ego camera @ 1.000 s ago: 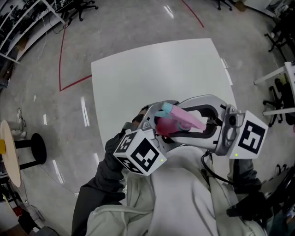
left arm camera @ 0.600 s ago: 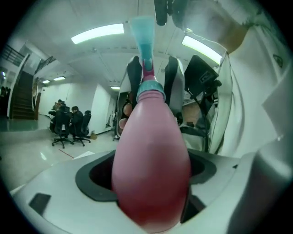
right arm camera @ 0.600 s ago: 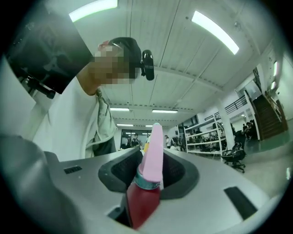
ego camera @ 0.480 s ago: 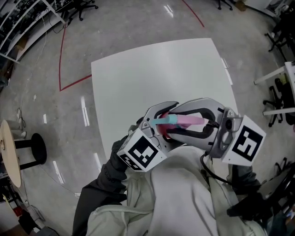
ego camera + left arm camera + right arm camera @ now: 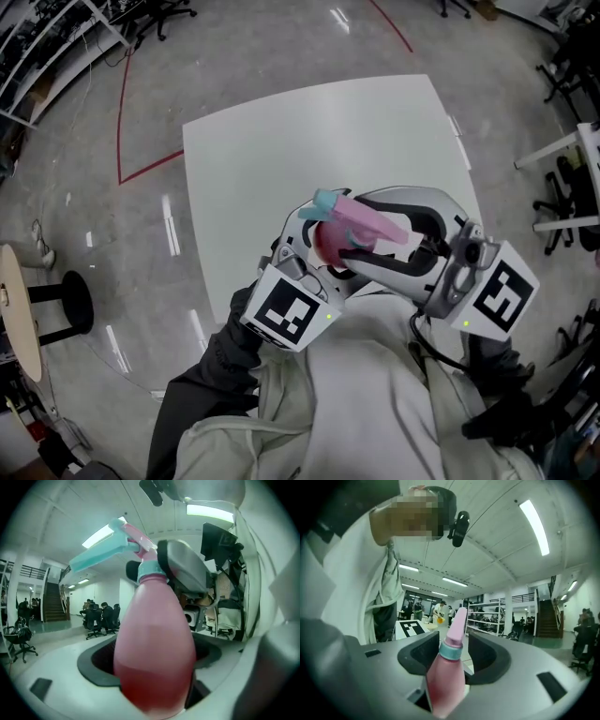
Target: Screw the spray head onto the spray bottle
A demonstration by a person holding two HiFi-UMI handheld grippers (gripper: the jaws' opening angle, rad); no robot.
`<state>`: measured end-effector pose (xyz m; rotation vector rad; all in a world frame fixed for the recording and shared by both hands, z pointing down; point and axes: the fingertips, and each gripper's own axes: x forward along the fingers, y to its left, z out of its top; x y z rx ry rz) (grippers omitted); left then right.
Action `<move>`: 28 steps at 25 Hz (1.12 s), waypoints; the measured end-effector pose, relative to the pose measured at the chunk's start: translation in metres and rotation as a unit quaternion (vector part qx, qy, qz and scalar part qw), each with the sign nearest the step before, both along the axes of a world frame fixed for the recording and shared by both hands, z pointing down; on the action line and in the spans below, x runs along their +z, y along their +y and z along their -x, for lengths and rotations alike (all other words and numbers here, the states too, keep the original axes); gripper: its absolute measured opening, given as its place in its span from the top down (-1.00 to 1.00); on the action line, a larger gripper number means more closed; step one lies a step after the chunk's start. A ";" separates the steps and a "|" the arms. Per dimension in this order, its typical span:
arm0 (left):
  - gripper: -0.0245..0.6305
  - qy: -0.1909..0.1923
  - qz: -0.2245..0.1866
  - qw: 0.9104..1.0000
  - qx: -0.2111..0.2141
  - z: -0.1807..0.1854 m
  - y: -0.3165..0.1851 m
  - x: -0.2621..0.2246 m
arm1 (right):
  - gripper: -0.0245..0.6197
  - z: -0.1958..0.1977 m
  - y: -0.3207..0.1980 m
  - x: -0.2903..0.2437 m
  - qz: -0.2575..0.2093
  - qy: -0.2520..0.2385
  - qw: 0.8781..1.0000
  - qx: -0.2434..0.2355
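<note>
1. The left tongs (image 5: 323,246) are clenched on the pink spray bottle (image 5: 154,639). Their pads press its wide belly from both sides and hold it up in the air.
2. In the left gripper view the bottle rises straight out from between those jaws, neck farthest from the palm. Its lower part shows a darker red than the upper.
3. The spray head (image 5: 108,548) sits on top of the bottle, joined to the neck by a teal collar (image 5: 451,651). Its teal nozzle end sticks out sideways, away from the right tongs' pad, which stands close beside the collar. I cannot tell how far the collar is screwed down.
4. The right tongs (image 5: 453,645) are released and their jaws have just been opening. The collar and the pink stem of the spray head stand between them. One pad is close against the collar and a clear gap shows on the other side.
5. In the head view the two tongs come at the bottle from opposite sides. The left marker cube (image 5: 289,317) and the right marker cube (image 5: 502,295) sit at the ends nearest the person.
6. The white desk (image 5: 281,141) lies beyond and below both tongs. A dark sleeve (image 5: 211,375) trails behind the left tongs, and a pale top (image 5: 366,403) fills the space just behind both.
</note>
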<state>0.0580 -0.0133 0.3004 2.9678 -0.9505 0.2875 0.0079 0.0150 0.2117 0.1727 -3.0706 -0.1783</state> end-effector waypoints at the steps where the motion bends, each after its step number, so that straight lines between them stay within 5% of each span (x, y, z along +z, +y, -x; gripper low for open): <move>1: -0.41 -0.002 -0.007 1.000 -0.004 0.004 -0.002 -0.001 | 0.40 -0.003 -0.004 -0.002 0.009 -0.007 1.000 -0.006; 9: -0.41 -0.047 -0.042 0.998 -0.007 0.015 0.004 0.003 | 0.46 0.004 0.007 -0.011 -0.003 -0.014 0.998 -0.056; 12: -0.41 -0.038 -0.014 0.998 -0.039 0.015 -0.005 0.001 | 0.53 0.003 -0.001 -0.014 -0.060 -0.006 0.998 0.024; 15: -0.41 -0.001 0.030 0.998 -0.057 0.016 -0.008 0.000 | 0.53 0.008 -0.003 -0.008 -0.138 0.016 0.982 0.130; 17: -0.41 0.008 0.043 0.996 -0.082 0.022 -0.012 0.000 | 0.54 0.011 -0.010 -0.006 -0.116 0.014 0.974 0.194; 21: -0.41 -0.039 -0.010 0.985 -0.167 0.030 -0.027 0.003 | 0.53 0.007 -0.021 -0.005 -0.055 -0.012 0.958 0.282; 24: -0.41 -0.025 -0.042 0.983 -0.175 0.032 -0.028 -0.005 | 0.53 0.005 -0.012 -0.004 -0.046 -0.019 0.967 0.250; 28: -0.41 -0.032 -0.077 0.986 -0.141 0.041 -0.020 -0.015 | 0.52 0.002 0.009 -0.013 -0.035 -0.032 0.994 0.097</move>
